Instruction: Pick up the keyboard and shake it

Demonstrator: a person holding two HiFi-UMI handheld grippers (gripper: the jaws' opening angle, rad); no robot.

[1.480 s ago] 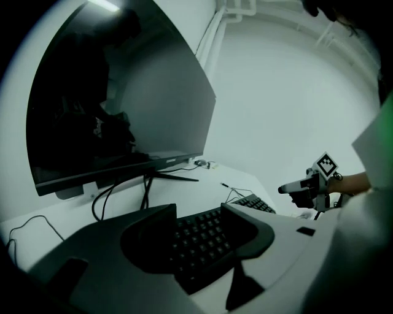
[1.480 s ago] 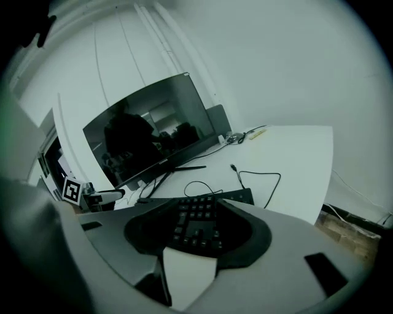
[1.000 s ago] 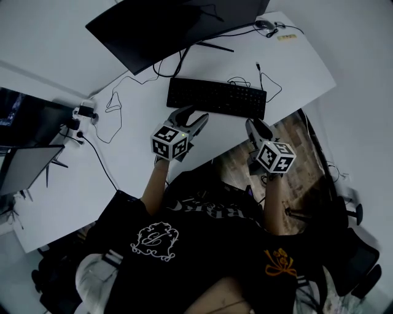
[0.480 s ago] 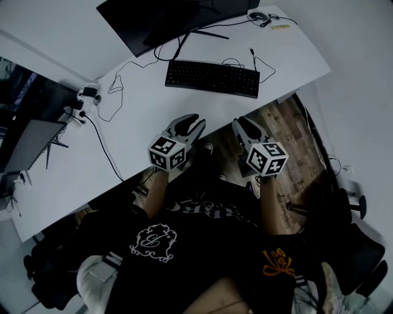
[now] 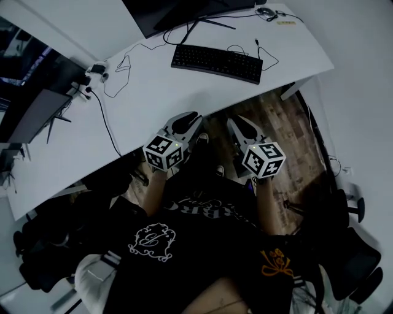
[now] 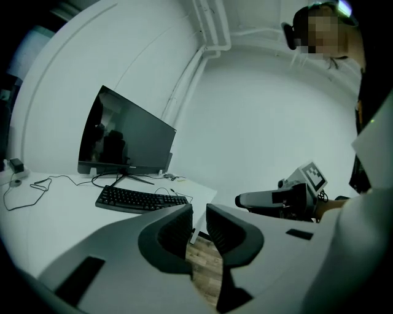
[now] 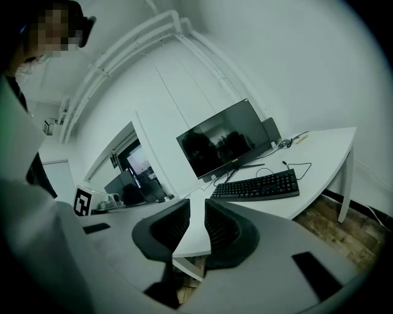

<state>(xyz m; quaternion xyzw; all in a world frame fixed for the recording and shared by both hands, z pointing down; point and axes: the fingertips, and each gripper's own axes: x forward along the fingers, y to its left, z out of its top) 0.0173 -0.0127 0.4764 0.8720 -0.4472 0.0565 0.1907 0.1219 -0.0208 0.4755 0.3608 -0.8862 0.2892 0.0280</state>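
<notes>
The black keyboard point(image 5: 217, 63) lies flat on the white desk point(image 5: 147, 104), in front of a dark monitor point(image 5: 178, 9). Both grippers hang in the air off the desk's near edge, over the wooden floor and well short of the keyboard. My left gripper point(image 5: 187, 119) has its jaws closing to a narrow gap, with nothing between them point(image 6: 199, 214). My right gripper point(image 5: 236, 126) is also closing, likewise empty point(image 7: 197, 211). The keyboard point(image 6: 140, 200) shows beyond the left jaws, and the keyboard point(image 7: 258, 186) shows to the right of the right jaws.
Loose cables point(image 5: 113, 67) and a power adapter point(image 5: 92, 70) lie on the desk's left part. A second screen point(image 5: 37, 113) stands at far left. A small device point(image 5: 265, 10) sits at the desk's far right corner. An office chair point(image 5: 353, 245) stands at lower right.
Both grippers have drawn back from the desk edge toward the body, so the keyboard now lies farther from them. Both pairs of jaws have narrowed.
</notes>
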